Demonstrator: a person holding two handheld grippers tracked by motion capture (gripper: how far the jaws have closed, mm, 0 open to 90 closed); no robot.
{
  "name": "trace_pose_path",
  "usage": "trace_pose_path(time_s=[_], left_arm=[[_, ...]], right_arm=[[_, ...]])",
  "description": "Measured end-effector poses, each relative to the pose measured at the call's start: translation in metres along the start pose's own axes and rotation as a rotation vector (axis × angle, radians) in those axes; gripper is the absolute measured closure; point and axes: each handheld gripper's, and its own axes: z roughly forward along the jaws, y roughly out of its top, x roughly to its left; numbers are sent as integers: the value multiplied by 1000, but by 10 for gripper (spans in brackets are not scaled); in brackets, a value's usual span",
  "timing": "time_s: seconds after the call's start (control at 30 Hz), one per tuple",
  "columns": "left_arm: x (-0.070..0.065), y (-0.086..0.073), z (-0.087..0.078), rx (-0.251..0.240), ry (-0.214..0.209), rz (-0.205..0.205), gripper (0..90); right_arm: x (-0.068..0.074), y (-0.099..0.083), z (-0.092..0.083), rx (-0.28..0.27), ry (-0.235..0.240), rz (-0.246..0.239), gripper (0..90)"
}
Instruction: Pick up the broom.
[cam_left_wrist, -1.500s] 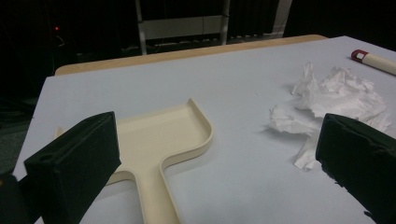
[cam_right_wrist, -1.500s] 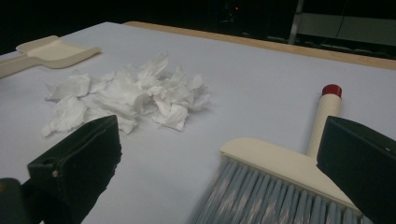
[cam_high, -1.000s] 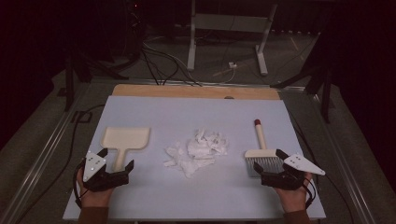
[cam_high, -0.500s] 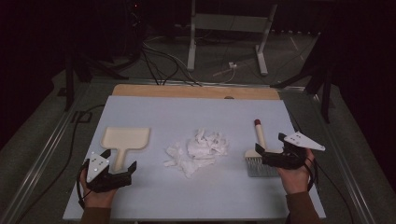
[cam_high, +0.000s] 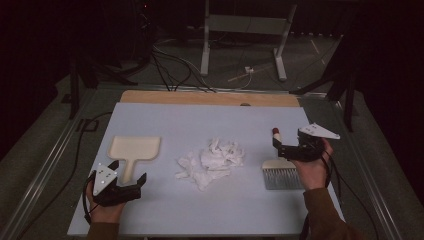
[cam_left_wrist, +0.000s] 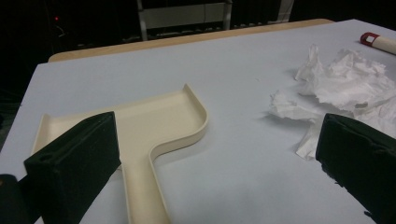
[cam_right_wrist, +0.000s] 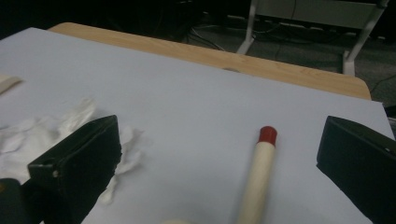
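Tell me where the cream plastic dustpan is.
In the high view, the cream plastic dustpan lies on the table's left side, just ahead of the open left gripper and left of the crumpled white paper.

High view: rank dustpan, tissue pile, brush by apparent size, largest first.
1. Tissue pile, widest spread.
2. Dustpan, close behind; the gap is small, so treat the top two as near-equal.
3. Brush, partly hidden by the right tongs, so uncertain.

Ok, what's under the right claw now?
The brush handle lies between the open right claw jaws, on the white sheet. The bristles sit nearer the hand, partly covered.
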Motion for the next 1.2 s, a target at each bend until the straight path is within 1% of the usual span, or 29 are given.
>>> trace_pose_path(time_s=[0.03,0.17,0.2,0.27,0.3,0.33,0.43,0.5,0.53,0.57,0.6,0.63,0.67,0.7,0.73,0.77,0.83,0.87,0.9,0.93,1.03,1.07,1.1,1.13,1.17,1.2], left_arm=[[0,0,0,-1,0,-1,7],[2,-1,-1,-3,4,-11,7],[2,-1,-1,-2,4,-13,7],[2,-2,0,0,4,-17,7],[2,-2,0,3,4,-14,7],[2,-2,0,2,3,-12,7],[2,-2,0,0,1,-14,7],[2,-2,0,2,-1,-14,7],[2,-2,0,2,-2,-13,7],[2,-2,0,3,-5,-12,7],[1,-2,1,2,-5,-12,7],[1,-2,0,1,-6,-9,7],[1,-2,0,1,-7,-8,7],[1,-2,1,1,-8,-8,7],[1,-2,1,1,-9,-9,7],[1,-2,1,1,-10,-11,7],[2,-2,0,0,-11,-12,7],[2,-2,0,-1,-12,-11,7],[2,-2,0,-1,-13,-11,7],[2,-2,0,-1,-13,-11,7],[2,-2,0,1,-14,-12,7],[2,-3,0,1,-15,-13,7],[2,-3,0,1,-16,-15,7],[2,-3,0,1,-16,-15,7],[2,-3,0,1,-16,-15,7],[2,-3,0,1,-17,-15,7]], right_arm=[[0,0,0,0,0,0,0],[-7,6,18,36,-20,9,0],[-11,8,26,47,-21,21,0],[-15,8,36,68,-31,33,0],[-15,8,36,68,-31,33,0],[-17,8,40,81,-37,39,0],[-22,12,54,95,-59,53,0],[-24,14,57,93,-60,55,0],[-26,16,63,91,-55,69,0],[-26,16,63,91,-55,69,0],[-29,18,71,108,-68,70,0],[-30,18,75,113,-71,77,0],[-30,18,75,113,-71,77,0],[-34,17,83,121,-74,94,0],[-35,17,87,125,-76,106,0],[-35,17,87,125,-76,106,0],[-37,15,95,135,-85,120,0],[-40,13,103,170,-102,133,0],[-41,13,107,187,-102,143,0],[-41,13,107,187,-102,143,0],[-44,12,118,237,-103,160,47],[-45,13,122,257,-94,164,80],[-46,12,126,280,-87,165,131],[-47,10,134,322,-111,166,176],[-48,9,136,339,-133,172,217],[-48,9,136,339,-133,172,217]])
